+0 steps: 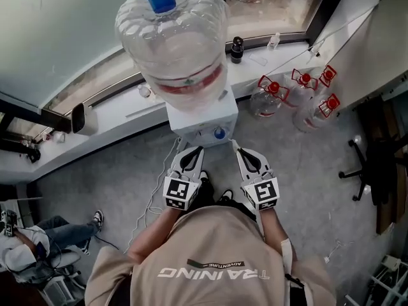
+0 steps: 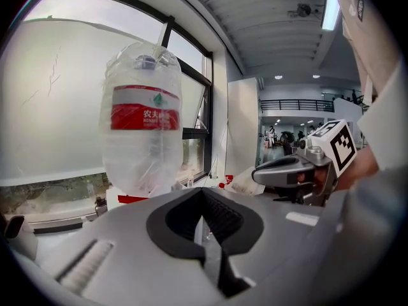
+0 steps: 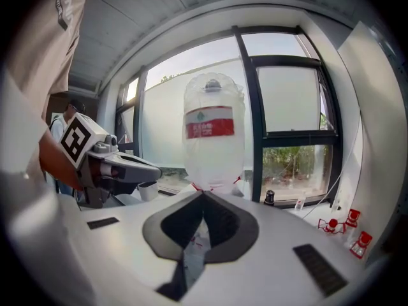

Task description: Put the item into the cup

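Left claw (image 1: pixel 195 150), right claw (image 1: pixel 237 146), dispenser (image 1: pixel 204 125) ahead, jugs (image 1: pixel 268 99) beside

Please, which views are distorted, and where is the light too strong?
Both gripper views: heavy fisheye, black corners; right gripper view bends the window frame. Left gripper view: bright pane behind the water bottle is washed out. Head view: even daylight, sharp.

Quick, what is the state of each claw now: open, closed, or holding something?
Left claw: closed, holding nothing.
Right claw: closed, holding nothing.
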`<act>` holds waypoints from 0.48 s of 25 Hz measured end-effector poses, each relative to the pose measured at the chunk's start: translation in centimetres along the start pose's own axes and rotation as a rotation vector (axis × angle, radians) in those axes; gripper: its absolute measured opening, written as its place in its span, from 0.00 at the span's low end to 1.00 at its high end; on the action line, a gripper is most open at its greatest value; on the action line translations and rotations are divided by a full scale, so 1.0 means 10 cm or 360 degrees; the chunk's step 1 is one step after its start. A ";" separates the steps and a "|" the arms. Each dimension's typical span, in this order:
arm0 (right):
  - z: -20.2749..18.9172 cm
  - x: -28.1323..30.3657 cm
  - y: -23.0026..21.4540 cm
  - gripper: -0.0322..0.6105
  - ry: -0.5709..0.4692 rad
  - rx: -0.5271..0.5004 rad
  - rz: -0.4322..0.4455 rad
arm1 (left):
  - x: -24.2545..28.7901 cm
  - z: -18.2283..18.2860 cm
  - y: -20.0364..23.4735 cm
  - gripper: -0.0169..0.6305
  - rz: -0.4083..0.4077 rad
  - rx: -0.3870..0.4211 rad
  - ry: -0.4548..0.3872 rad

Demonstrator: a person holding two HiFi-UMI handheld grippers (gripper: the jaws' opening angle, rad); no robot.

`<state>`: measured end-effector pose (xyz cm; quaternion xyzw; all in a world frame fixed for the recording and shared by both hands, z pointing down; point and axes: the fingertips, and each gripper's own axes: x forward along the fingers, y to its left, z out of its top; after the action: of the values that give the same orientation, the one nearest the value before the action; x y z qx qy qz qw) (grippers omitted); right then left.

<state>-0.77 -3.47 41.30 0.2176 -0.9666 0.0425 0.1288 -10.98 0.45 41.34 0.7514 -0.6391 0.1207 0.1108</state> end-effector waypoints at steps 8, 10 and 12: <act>0.06 0.29 -0.05 0.07 0.0069 0.0011 -0.0120 | 0.30 0.01 0.21 0.04 -0.0212 0.0030 0.0023; 0.06 0.37 -0.05 0.07 0.0080 0.0024 -0.0161 | 0.36 -0.04 0.23 0.04 -0.0290 0.0042 0.0039; 0.05 0.43 -0.05 0.07 0.0092 0.0048 -0.0200 | 0.42 -0.08 0.25 0.04 -0.0361 0.0058 0.0051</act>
<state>-4.43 -5.71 41.99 0.2785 -0.9461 0.0552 0.1556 -12.83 -3.65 43.46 0.8189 -0.5457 0.1310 0.1202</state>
